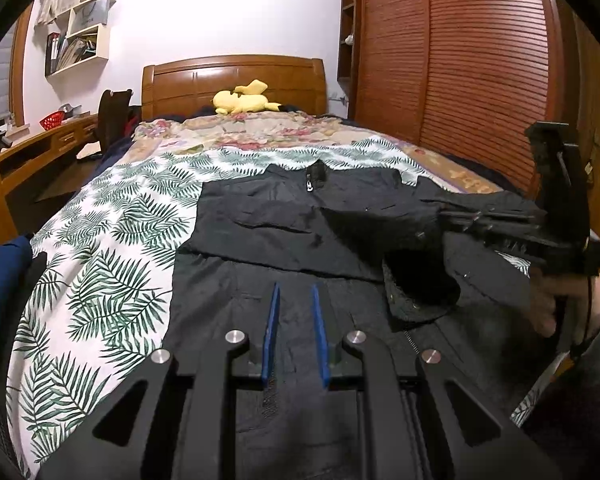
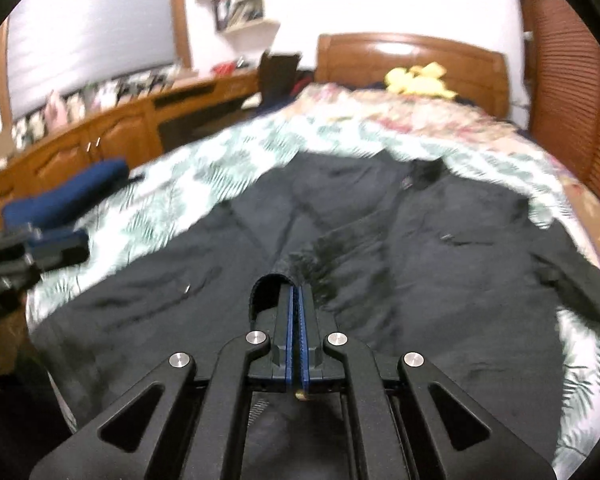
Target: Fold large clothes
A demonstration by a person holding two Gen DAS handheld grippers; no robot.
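A large black zip jacket [image 1: 300,216] lies spread on the bed, collar toward the headboard; one sleeve is folded across its chest. My left gripper [image 1: 296,292] is open and empty just above the jacket's lower part. My right gripper [image 2: 296,288] is shut on the black cuff [image 2: 266,292] of the other sleeve, which hangs from its jaws over the jacket [image 2: 420,248]. In the left wrist view the right gripper [image 1: 452,220] holds that sleeve's cuff [image 1: 416,292] up at the right. The right wrist view is blurred.
The bed has a palm-leaf sheet [image 1: 112,240] and a floral quilt [image 1: 252,128] with a yellow plush toy [image 1: 244,98] by the wooden headboard. A wooden desk [image 1: 32,148] runs along the left, a slatted wardrobe [image 1: 460,60] on the right. A blue folded cloth [image 2: 64,196] lies at the bed's left edge.
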